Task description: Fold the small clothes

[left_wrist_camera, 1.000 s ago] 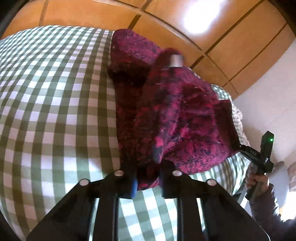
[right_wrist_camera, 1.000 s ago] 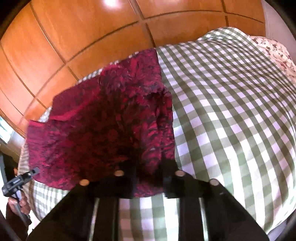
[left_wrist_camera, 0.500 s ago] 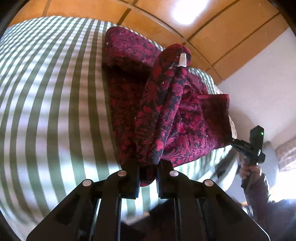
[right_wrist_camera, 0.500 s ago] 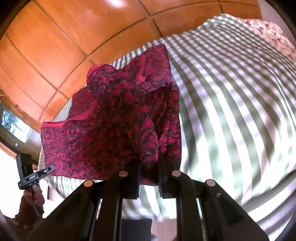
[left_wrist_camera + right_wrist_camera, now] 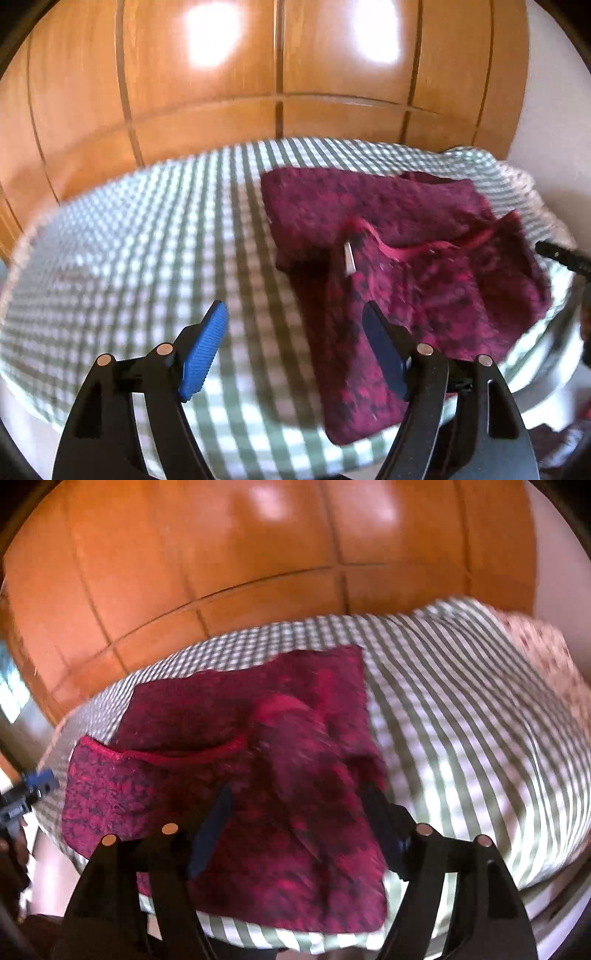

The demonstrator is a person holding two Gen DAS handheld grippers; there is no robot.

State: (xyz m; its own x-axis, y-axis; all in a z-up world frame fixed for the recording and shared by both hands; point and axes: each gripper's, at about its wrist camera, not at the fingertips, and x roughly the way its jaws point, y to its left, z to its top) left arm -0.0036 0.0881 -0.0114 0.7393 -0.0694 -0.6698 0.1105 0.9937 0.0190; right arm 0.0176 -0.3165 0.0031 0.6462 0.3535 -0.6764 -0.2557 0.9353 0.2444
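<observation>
Wooden wardrobe panels (image 5: 229, 110) rise behind a bed covered in a green-and-white checked sheet (image 5: 129, 258). On that sheet, toward its near edge, lies the crimson patterned garment (image 5: 424, 266), folded over on itself, with a pink trimmed edge (image 5: 399, 253) and a small white tag (image 5: 348, 258) showing on top. Just off the garment's left side, the left gripper (image 5: 295, 325) hovers; its jaws have just been opening and now stand spread, nothing pinched between the blue pads (image 5: 201, 350). Over the garment's near right part hangs the right gripper (image 5: 299, 805); its jaws too have just been opening and stand wide, with cloth lying below them but no pad pressing on it.
</observation>
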